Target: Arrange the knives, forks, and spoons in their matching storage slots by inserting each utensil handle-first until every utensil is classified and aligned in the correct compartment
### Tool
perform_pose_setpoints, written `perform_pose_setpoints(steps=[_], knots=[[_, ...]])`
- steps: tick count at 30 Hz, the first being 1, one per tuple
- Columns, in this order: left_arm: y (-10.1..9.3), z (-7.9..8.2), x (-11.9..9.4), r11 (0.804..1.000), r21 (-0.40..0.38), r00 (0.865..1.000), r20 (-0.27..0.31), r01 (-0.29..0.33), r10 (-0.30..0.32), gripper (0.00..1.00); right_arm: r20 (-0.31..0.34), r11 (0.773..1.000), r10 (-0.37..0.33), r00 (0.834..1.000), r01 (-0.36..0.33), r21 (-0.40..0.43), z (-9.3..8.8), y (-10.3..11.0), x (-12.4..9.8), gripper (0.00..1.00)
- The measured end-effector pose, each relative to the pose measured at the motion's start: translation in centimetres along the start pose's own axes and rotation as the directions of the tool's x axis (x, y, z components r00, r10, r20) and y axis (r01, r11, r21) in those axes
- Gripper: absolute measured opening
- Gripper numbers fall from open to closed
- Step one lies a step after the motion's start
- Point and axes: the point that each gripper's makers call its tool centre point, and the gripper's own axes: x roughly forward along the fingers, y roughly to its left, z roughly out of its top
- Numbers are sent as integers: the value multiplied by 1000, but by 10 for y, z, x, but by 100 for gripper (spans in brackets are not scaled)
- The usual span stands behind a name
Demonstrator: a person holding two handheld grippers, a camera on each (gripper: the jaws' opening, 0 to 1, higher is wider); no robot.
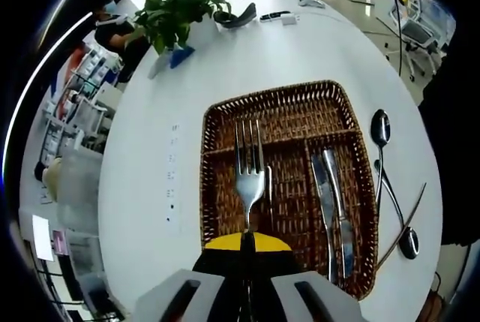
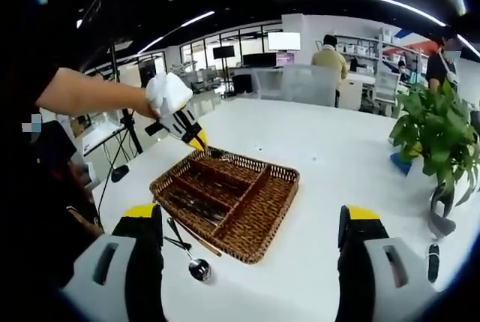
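Note:
My left gripper (image 1: 247, 245) is shut on the handle of a silver fork (image 1: 249, 172), whose tines point away over the left slot of a brown wicker tray (image 1: 207, 187). Two knives (image 1: 331, 202) lie side by side in the tray's right slot. Two spoons (image 1: 381, 130) rest on the white table to the right of the tray. In the right gripper view a hand holds the left gripper (image 2: 180, 123) at the far corner of the tray (image 2: 289, 178). A spoon (image 2: 196, 266) lies in front of the tray. My right gripper (image 2: 251, 221) stands wide open, holding nothing.
A potted green plant (image 1: 180, 10) (image 2: 435, 134) stands at the table's far side, with a black object (image 1: 240, 16) and small items beside it. A thin brown stick (image 1: 405, 224) lies by the spoons. Desks, chairs and a person (image 2: 328, 55) stand beyond the table.

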Motion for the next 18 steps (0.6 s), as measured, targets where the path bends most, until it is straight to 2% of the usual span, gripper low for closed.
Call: perform_pose_setpoints(steps=[2,9,18], knots=[[-2,1,2,1000,-3,1000,1,3,-3,0,20,1000,-2,1000,2,-18,4,-1,0,99],[-6,0,12,1000,-7,1000,-1,8,-8,0,13,1000,3,1000,-3,-10,4,-2,2,99],[-24,-4,32,999,-13,999,0,49,-49,0,10,1000,0,1000,0,-4,2,-6,1,99]])
